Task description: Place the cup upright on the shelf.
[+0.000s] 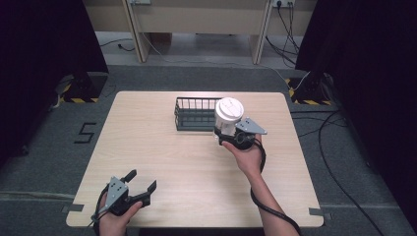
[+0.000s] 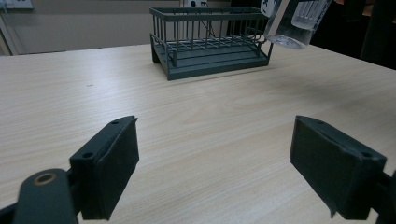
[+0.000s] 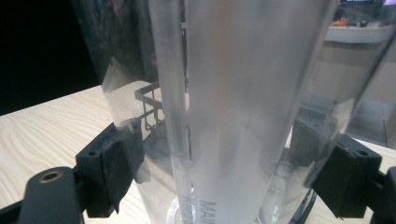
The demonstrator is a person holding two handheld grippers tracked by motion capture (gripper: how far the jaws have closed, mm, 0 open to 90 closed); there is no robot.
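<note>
High view: light wood tabletop (image 1: 162, 162), one dark wire basket (image 1: 194, 114) at far centre, looks empty. Right claw (image 1: 222, 132) holds one clear plastic container w/ white lid (image 1: 228, 114) in the air, just beside basket's right end, right hand (image 1: 247, 156) under it. Left claw (image 1: 142, 184) near front-left edge, jaws spread wide, nothing between them, well apart from basket. Nothing else on tabletop between left claw and basket. Floor around: cables, 2 yellow-black striped bases, a "5" mark at left.

Left gripper view: 2 black jaws wide apart, bare tabletop (image 2: 210, 135) between them. Basket (image 2: 210, 42) ahead, one; container's clear bottom (image 2: 294, 23) hangs above tabletop at basket's right end, can't tell if touching the wire.

Right gripper view: clear container (image 3: 243, 107) up close, tall, upright, fills the gap; both jaw pads pressed on its sides, claw closed on it. Basket corner (image 3: 149, 105) seen behind, through the plastic. Printed text low on container, unreadable.
</note>
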